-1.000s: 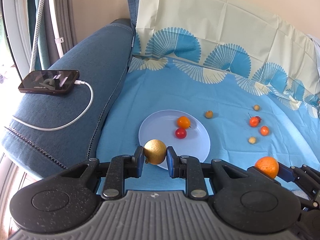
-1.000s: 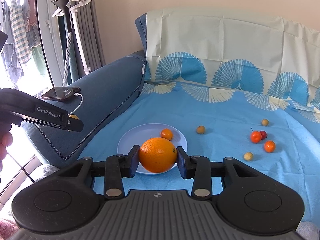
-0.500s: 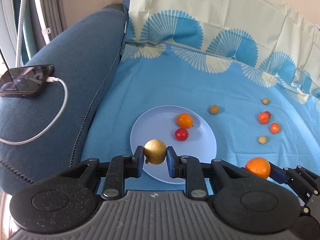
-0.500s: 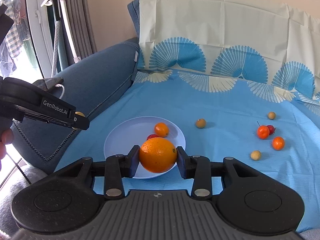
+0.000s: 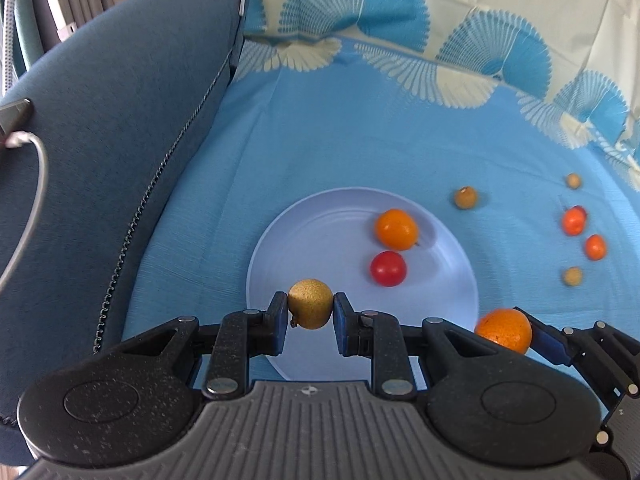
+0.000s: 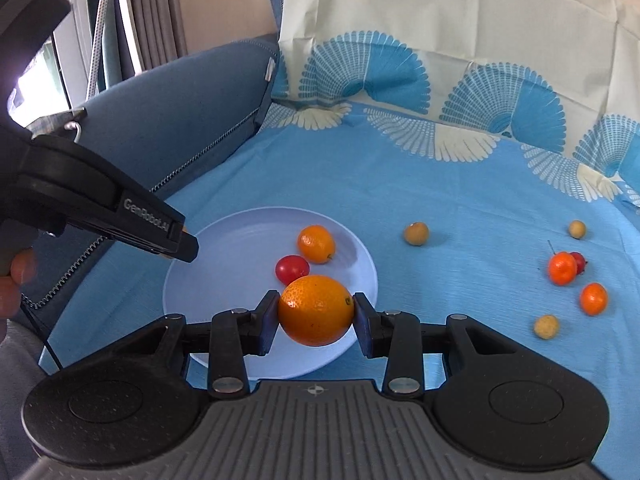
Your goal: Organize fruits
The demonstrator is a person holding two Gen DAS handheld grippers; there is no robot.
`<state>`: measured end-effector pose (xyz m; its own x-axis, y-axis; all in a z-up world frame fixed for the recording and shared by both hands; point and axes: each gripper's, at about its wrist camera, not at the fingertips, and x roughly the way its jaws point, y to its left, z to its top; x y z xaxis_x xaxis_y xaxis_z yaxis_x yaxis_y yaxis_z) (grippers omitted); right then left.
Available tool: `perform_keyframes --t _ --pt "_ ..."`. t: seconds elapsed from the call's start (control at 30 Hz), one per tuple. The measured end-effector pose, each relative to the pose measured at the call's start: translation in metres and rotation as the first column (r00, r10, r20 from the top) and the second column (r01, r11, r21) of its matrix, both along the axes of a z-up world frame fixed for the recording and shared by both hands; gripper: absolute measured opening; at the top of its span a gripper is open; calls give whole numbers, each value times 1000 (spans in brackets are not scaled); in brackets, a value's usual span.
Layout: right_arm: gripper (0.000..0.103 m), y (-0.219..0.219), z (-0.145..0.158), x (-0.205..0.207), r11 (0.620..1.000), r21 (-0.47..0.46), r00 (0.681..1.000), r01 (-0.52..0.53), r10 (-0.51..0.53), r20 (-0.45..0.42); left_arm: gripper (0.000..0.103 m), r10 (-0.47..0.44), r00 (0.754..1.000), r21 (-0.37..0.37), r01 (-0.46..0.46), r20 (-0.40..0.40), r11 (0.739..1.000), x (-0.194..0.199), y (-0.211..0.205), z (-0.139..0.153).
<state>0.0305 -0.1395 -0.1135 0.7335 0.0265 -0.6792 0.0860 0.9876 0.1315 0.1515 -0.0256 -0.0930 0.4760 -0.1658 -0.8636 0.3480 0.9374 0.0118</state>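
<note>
Holding a small yellow fruit in our left gripper and an orange in our right gripper, fingers clamped, we hover over the plate; releasing from height could roll them off the rim onto the bedsheet.

You've got one plate down there with two fruits on it: one small orange, one red tomato. Six loose fruits sit on the blue sheet. Two more ride in your grippers: one yellow-brown fruit, one big orange.
</note>
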Motion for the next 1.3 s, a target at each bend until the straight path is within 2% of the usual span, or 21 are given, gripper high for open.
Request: perform_keyframes --t 0.27,0.3,0.33,0.37,0.4,0.43,0.47,0.53,0.73,0.97,1.3 --pt "41 9 -18 23 998 -14 997 -56 55 -46 26 -10 999 51 12 -47 999 17 -6 -25" --pt "41 10 -20 25 998 -17 997 -60 59 -52 30 -16 998 51 18 -55 999 19 -7 -27" --pt "41 10 -22 27 998 -18 996 -63 62 -59 48 -23 998 49 26 -65 998 20 -6 -28" --pt "41 11 -23 30 997 -15 996 -70 69 -63 61 -27 997 43 30 -68 999 20 -7 -28" --pt "41 11 -23 31 997 -11 995 -79 78 -61 87 -22 998 31 23 -58 999 20 -5 -25" --pt "48 12 -22 32 997 -16 996 -82 81 -49 99 -12 999 17 12 -35 1000 17 -3 -22" --pt "53 13 -20 32 996 -25 996 -84 83 -37 102 -4 1000 2 4 -7 1000 14 0 -17" --pt "75 14 -15 30 996 -41 996 -84 83 -15 102 -5 1000 0 5 16 1000 7 3 -7" --pt "89 11 10 1 998 -46 998 -53 52 -18 103 36 999 26 -37 31 999 -25 24 16" --pt "95 16 47 -57 999 -30 1000 14 -13 17 103 79 995 13 -80 62 997 -75 55 51" --pt "101 29 87 -118 998 -32 993 55 -52 102 103 73 989 -12 -72 130 997 -134 71 84"
